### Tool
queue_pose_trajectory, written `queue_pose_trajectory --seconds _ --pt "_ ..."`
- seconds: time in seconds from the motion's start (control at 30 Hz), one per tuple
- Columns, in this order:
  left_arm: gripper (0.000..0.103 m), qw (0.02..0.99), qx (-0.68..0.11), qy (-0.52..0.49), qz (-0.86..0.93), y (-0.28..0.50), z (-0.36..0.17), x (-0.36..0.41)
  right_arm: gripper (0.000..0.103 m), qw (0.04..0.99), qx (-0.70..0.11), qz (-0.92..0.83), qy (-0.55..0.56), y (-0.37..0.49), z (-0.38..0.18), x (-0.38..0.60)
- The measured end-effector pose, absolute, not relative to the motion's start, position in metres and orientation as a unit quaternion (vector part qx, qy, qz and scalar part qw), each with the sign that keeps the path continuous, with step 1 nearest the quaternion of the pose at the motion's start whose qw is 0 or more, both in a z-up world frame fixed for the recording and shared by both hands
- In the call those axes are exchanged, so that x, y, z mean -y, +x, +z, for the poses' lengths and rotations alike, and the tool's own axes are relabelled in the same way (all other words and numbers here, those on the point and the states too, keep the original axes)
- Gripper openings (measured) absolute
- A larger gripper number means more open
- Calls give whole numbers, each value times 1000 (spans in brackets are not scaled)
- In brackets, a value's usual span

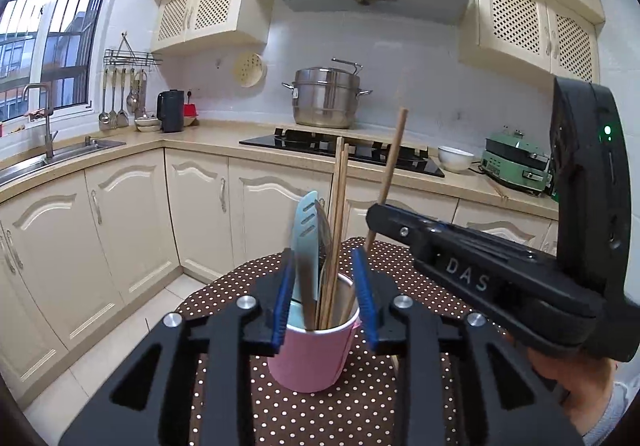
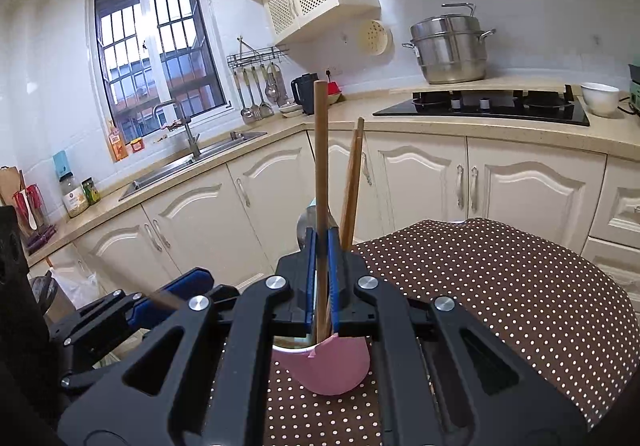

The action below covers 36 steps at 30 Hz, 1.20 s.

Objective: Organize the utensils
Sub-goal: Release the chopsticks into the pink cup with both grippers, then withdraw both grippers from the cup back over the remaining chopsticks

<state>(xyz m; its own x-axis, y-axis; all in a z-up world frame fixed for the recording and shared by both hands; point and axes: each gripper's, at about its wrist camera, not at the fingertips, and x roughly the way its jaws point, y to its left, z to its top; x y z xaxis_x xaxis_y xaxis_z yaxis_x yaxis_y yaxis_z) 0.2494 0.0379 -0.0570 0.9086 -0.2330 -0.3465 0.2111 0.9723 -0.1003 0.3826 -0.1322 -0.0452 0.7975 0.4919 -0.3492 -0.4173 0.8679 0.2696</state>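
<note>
A pink cup (image 1: 314,360) stands on the brown polka-dot table (image 1: 360,406). It holds a light blue slotted spatula (image 1: 306,230), a knife, and wooden chopsticks (image 1: 340,197). My left gripper (image 1: 325,300) is open, its blue pads on either side of the cup's rim. My right gripper (image 2: 320,278) is shut on a round wooden stick (image 2: 321,165), held upright with its lower end in the cup (image 2: 332,370). In the left wrist view the right gripper (image 1: 380,217) reaches in from the right with the stick (image 1: 394,157).
The table (image 2: 500,286) stands in a kitchen with cream cabinets. Behind are a sink (image 2: 192,161), a black stove (image 2: 484,107), a steel pot (image 2: 450,45), a white bowl (image 2: 600,97) and hanging utensils (image 2: 256,93).
</note>
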Motion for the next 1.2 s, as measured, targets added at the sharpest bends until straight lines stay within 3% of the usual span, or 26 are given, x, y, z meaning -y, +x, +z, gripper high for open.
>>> queue_pose_trajectory --seconds 0.1,0.3,0.47,0.63,0.8,0.93,1.03,1.2 --pt "37 977 -178 -40 -112 244 -52 -42 7 945 -212 234 89 378 -44 133" --pt "40 977 -176 -46 -107 234 -43 -46 8 945 -213 230 88 364 -38 139" --pt "45 978 -175 -50 -102 220 -37 -46 21 947 -209 227 89 346 -31 147" --pt "45 976 -185 -52 -101 206 -33 -45 21 947 -210 223 91 327 -29 161" --pt "45 967 -224 -64 -105 196 -38 -44 22 947 -223 211 93 311 -36 180" --pt "45 955 -263 -67 -121 191 -48 -34 31 943 -245 201 99 301 -52 196" --pt "45 947 -287 -49 -134 186 -58 -20 45 939 -264 194 106 295 -65 207" --pt "45 920 -360 -34 -150 192 -84 2 45 930 -296 182 115 287 -89 223"
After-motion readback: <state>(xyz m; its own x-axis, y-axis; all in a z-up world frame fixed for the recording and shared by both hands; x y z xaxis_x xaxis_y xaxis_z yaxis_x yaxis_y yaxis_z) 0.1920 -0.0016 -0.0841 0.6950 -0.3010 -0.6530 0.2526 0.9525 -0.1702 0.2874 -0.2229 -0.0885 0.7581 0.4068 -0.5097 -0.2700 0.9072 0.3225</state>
